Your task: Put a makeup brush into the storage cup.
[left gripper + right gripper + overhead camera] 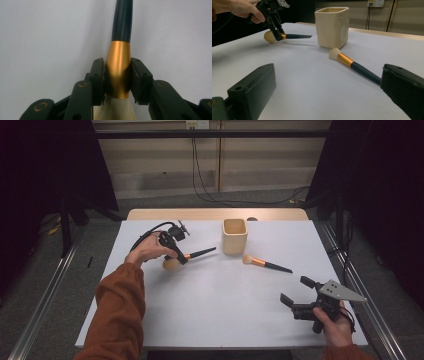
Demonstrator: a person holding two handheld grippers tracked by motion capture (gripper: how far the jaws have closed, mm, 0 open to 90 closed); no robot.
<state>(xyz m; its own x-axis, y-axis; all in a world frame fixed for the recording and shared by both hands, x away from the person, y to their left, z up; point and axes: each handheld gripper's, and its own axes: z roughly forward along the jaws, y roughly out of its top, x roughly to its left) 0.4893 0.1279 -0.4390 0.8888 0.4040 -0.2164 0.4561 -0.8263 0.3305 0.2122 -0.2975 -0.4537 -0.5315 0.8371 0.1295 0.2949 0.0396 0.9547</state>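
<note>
Brush [192, 254] at cup's [234, 236] nine o'clock, left gripper [117, 77] clamped on its gold ferrule; right gripper [296, 295] held apart, idle. Risk: smooth tapered ferrule could slip, dropping brush

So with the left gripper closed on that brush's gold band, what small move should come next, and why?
Probably lift the brush a little off the table. The left gripper has its jaws clamped on the gold ferrule, and the bristle end seems to sit at table level. Lifting would free it to carry toward the cup, likely its destination.
</note>
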